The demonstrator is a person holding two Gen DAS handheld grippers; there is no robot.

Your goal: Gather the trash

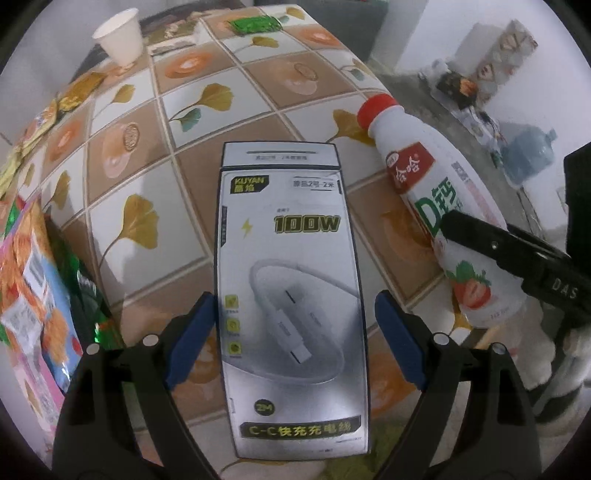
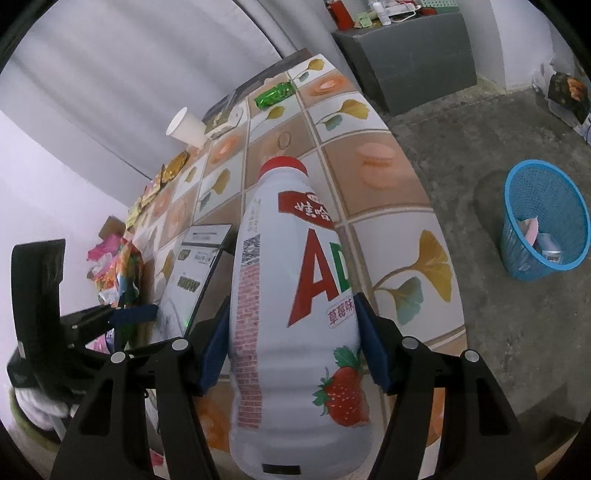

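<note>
Your left gripper (image 1: pixel 291 332) straddles the cable box (image 1: pixel 291 295), pads seemingly clear; your right gripper (image 2: pixel 291 339) clamps the bottle (image 2: pixel 295 314) by the table (image 2: pixel 406 236) edge.

White red-capped bottle (image 2: pixel 295 314) lying beside flat charger box (image 1: pixel 291 302).

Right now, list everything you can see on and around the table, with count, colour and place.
charging cable box: one, silver-grey, flat on the tablecloth between the left pads
yogurt drink bottle: one, white with red cap, between the right pads
paper cup: one, white, far end of table
green foil wrapper: one, far edge
snack packets: several, orange, pink and green, along the table's left side
tablecloth: one, brown and white squares with leaves
waste basket: one, blue, on the floor, some trash inside
grey cabinet: one, beyond the table
left gripper: black, blue pads, open around the box
right gripper: black, blue pads, closed on the bottle
</note>
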